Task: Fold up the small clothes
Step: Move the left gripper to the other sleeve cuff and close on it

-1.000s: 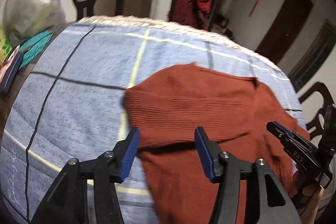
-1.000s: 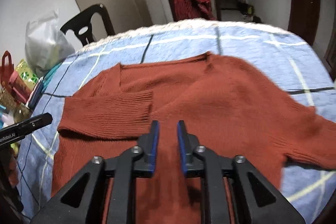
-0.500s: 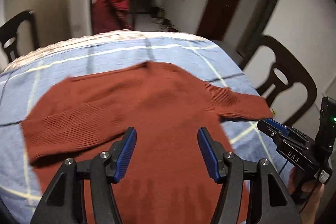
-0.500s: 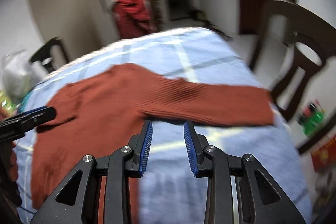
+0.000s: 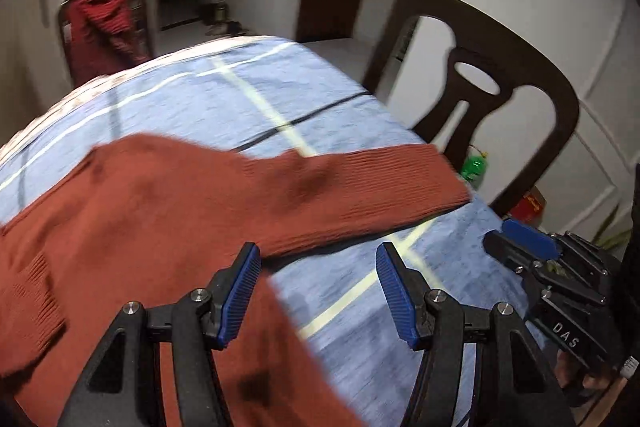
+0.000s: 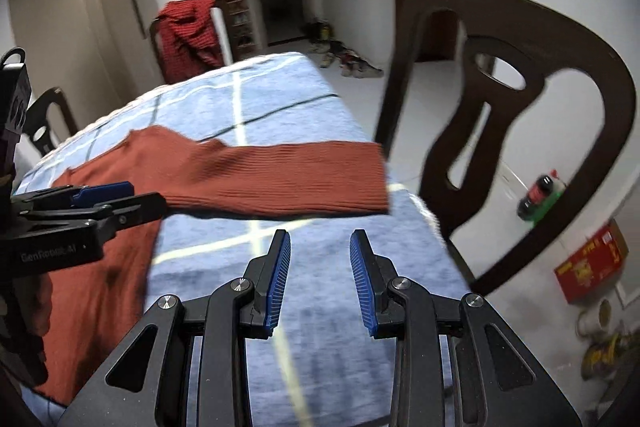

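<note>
Right wrist: sweater sleeve (image 6: 280, 179) outstretched.

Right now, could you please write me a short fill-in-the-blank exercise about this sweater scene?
1. The rust-red sweater lies on a ____ checked cloth.
2. The sweater's outstretched sleeve reaches toward the dark wooden ____.
3. Both the left gripper and the right gripper hold ____.

Missing words: blue; chair; nothing
</note>
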`<state>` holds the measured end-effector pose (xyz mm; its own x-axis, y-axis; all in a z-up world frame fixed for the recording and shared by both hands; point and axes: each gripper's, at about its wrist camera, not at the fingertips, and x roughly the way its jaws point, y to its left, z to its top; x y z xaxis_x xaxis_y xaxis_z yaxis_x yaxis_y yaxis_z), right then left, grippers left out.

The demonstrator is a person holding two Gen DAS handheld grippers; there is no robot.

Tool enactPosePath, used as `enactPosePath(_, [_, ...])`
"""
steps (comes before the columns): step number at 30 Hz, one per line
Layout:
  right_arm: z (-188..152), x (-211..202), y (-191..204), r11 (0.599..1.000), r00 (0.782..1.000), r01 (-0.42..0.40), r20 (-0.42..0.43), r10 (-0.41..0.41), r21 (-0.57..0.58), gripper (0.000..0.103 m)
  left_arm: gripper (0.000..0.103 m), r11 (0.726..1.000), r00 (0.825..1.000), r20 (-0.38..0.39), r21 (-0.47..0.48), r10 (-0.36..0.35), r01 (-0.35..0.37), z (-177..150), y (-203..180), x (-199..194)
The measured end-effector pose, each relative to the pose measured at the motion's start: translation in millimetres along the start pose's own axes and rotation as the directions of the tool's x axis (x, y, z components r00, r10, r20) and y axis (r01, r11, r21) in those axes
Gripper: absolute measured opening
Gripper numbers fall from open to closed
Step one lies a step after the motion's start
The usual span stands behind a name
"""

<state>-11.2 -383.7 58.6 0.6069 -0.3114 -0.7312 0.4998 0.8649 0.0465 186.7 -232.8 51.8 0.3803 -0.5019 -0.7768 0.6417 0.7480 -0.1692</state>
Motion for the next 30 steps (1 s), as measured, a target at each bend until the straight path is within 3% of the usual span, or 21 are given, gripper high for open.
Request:
enactPosePath(7, [4.5, -13.8, -42.0, 0.992, 0.999, 0.017, 0.041, -0.023, 0.126, 0.032, 0.063, 0.988, 0.999, -0.025, 0.15, -0.042, 0.045, 17.5, -56.4, 36.1])
enactPosePath(11, [5.5, -17.3, -53.2, 0.989, 0.998, 0.025, 0.048, -0.032, 0.148, 0.032, 0.063, 0.971, 0.999, -0.025, 0.238, -0.028, 0.033, 20.4, -82.9, 50.8])
enactPosePath(16, [5.3, -15.7, -64.0, 0.985, 0.998, 0.023, 0.047, -0.031, 0.169, 0.032, 0.063, 0.965, 0.997, -0.057, 0.255, -0.044, 0.057, 27.2, -96.2, 69.1])
enactPosePath(20, [4.0, -12.9, -69.1, 0.982, 0.999, 0.012, 0.045, -0.021, 0.189, 0.032, 0.063, 0.944, 0.997, -0.072, 0.324, -0.041, 0.062, 23.4, -110.0, 77.5])
enactPosePath(24, [5.0, -10.1, -72.4, 0.981, 0.999, 0.012, 0.043, -0.021, 0.196, 0.032, 0.063, 0.949, 0.997, -0.075, 0.31, -0.028, 0.05, 25.2, -108.5, 83.0])
enactPosePath(26, [5.9, -9.2, -72.5, 0.98, 0.999, 0.009, 0.042, -0.018, 0.197, 0.032, 0.055, 0.949, 0.998, -0.068, 0.314, -0.011, 0.032, 28.0, -108.4, 84.3])
enactPosePath(28, [6.0, -8.2, -72.5, 0.98, 0.999, 0.007, 0.043, -0.016, 0.199, 0.032, 0.037, 0.953, 0.998, -0.061, 0.303, -0.003, 0.021, 31.0, -106.3, 84.3])
enactPosePath(30, [6.3, -6.2, -72.4, 0.979, 0.999, 0.005, 0.04, -0.013, 0.204, 0.032, 0.028, 0.958, 0.998, -0.061, 0.286, 0.013, 0.005, 35.9, -103.5, 86.2])
